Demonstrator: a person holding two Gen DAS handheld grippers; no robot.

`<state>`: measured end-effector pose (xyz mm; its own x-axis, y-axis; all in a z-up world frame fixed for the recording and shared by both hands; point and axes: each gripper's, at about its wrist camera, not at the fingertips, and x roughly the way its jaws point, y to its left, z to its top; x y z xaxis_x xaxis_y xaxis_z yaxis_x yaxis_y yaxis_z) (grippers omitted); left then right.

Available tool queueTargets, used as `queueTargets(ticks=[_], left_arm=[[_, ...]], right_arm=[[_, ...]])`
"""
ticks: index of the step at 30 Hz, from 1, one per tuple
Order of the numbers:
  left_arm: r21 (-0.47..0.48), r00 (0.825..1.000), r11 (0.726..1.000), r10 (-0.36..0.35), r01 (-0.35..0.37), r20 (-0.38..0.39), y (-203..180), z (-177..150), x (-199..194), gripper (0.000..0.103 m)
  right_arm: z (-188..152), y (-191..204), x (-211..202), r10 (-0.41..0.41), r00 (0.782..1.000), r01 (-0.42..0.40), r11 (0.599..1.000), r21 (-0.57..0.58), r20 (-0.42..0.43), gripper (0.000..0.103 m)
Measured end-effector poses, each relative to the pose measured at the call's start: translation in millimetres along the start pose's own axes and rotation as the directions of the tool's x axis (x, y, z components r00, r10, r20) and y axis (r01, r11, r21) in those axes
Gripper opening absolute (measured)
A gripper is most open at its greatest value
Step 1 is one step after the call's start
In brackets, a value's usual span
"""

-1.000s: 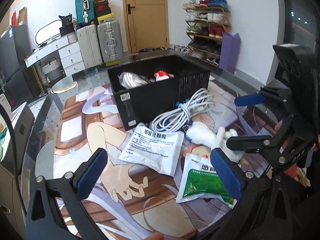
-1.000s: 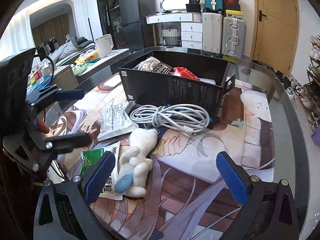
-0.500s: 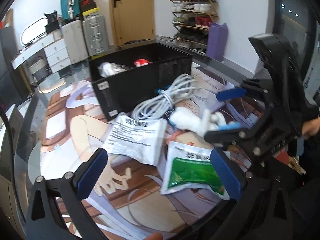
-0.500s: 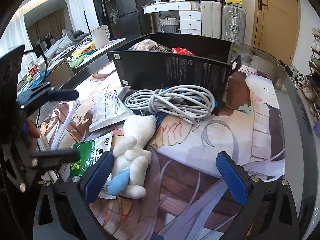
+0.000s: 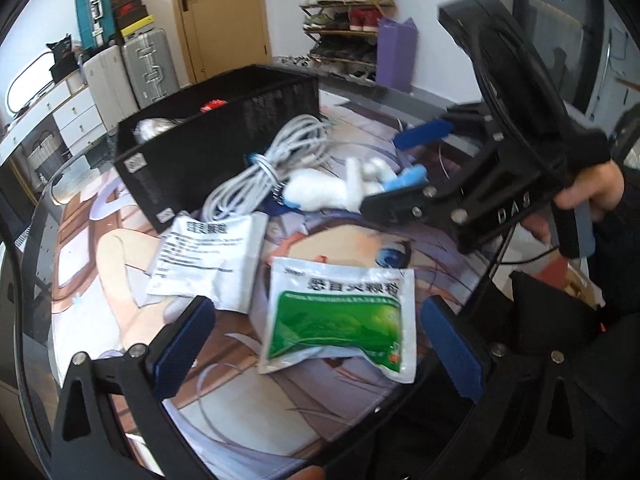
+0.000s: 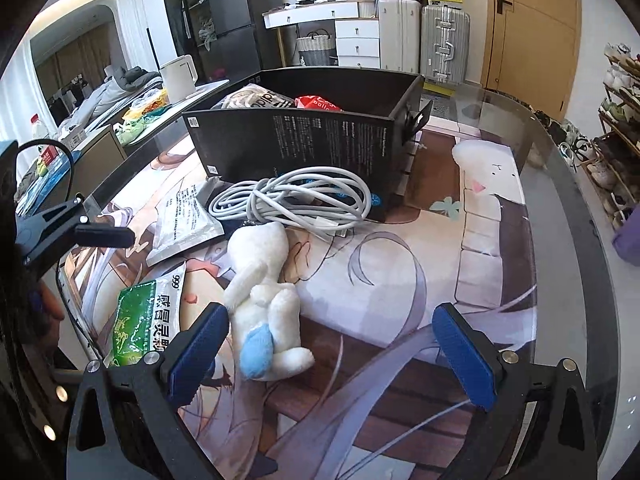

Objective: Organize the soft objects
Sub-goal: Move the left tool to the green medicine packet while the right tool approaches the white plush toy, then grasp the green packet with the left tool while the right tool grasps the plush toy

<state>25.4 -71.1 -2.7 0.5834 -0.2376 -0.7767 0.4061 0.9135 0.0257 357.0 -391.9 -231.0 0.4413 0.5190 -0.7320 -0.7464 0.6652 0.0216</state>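
Observation:
A white plush toy (image 6: 264, 292) with a blue foot lies on the printed mat; it also shows in the left wrist view (image 5: 328, 190). My right gripper (image 6: 332, 356) is open, with the toy's legs just inside its left finger. A green and white pouch (image 5: 340, 312) lies between the fingers of my open left gripper (image 5: 320, 344); it also shows in the right wrist view (image 6: 144, 320). A white pouch (image 5: 208, 252) lies to its left. A black box (image 6: 320, 140) behind holds a silver bag and a red packet. The right gripper also shows in the left wrist view (image 5: 404, 168).
A coiled white cable (image 6: 296, 200) lies against the box front. The glass table's edge (image 6: 576, 240) curves at the right. Suitcases (image 6: 444, 40), a white dresser, a shoe rack and a wooden door stand behind.
Both grippers have moved in closer to the items. The green pouch now lies between my left fingers, and the plush toy is nearer my right gripper's left finger.

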Motion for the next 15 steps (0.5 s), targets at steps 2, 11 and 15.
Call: queueTargets(ticks=[2, 11, 15], left_arm=[[0.006, 1.000, 1.000, -0.004, 0.004, -0.011, -2.2, -1.3, 3.6, 0.103], [-0.059, 0.999, 0.998, -0.028, 0.027, -0.025, 9.9, -0.8, 11.1, 0.103], [-0.055, 0.999, 0.998, -0.028, 0.026, -0.023, 10.7, -0.3, 11.5, 0.103]], right_arm=[[-1.2, 1.1, 0.3, 0.000, 1.000, 0.000, 1.000, -0.002, -0.002, 0.103], [-6.6, 12.5, 5.3, -0.020, 1.000, 0.018, 0.998, -0.066, -0.024, 0.102], [-7.2, 14.4, 6.1, -0.027, 0.999, 0.026, 0.998, -0.055, -0.026, 0.102]])
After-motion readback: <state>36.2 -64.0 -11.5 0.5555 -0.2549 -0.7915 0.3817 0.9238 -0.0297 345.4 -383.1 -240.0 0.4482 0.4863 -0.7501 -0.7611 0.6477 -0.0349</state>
